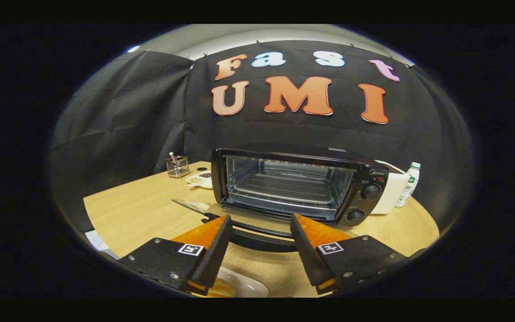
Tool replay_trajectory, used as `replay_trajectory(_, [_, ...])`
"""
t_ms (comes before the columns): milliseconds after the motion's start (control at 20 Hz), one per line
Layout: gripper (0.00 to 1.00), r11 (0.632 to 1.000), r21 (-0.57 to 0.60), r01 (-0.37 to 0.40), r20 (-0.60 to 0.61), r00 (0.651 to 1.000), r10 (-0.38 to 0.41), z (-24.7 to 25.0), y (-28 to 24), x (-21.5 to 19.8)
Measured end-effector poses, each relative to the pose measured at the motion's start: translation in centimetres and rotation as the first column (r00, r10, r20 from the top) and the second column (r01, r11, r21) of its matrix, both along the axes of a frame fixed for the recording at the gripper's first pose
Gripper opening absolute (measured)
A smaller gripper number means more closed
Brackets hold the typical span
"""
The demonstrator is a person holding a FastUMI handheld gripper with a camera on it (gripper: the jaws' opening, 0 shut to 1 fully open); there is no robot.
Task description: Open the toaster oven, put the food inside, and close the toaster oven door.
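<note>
**A:** Status?

**B:** Toaster oven (300,188) sits mid-tabletop (141,210), just ahead of my fingers. Its glass door (221,210) is folded down flat toward me, with the dark handle bar (262,235) running between my fingertips. Cavity open, wire rack (284,188) in place and bare. My gripper (261,226) is spread wide, holding nothing.

**A:** So the food's next?

**B:** My read, yes: door's done, loading isn't. There's a pale dish (244,284) under and between my fingers, close in. Probably what goes in, but I can't confirm.

**A:** How do you do it cleanly?

**B:** Back off the door, drop to the dish, grip its rim squarely with both fingers. Lift level, clear the handle bar and door glass, come in straight above the rack, set down well inside so the door can swing shut. Don't lean on the open door.

**A:** What can't you see?

**B:** The dish is mostly covered by my fingers; contents unreadable, just a yellowish patch by the left finger. The door's near edge is hidden behind my fingertips. Behind the oven on the left: a small wire basket (178,166) and a white tray (200,179) with something dark, too small to identify. On the right: a white box-like thing (389,192), half hidden by the oven, and a bottle (408,184).
</note>
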State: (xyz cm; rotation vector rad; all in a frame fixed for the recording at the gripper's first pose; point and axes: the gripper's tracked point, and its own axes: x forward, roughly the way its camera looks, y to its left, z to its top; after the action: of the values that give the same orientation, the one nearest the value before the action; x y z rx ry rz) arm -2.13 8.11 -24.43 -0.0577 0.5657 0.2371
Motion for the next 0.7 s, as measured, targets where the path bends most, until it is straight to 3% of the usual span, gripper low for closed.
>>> replay_trajectory(700, [0.78, 1.000, -0.014, 0.002, -0.231, 0.973, -0.005, -6.8, 0.2, -4.6])
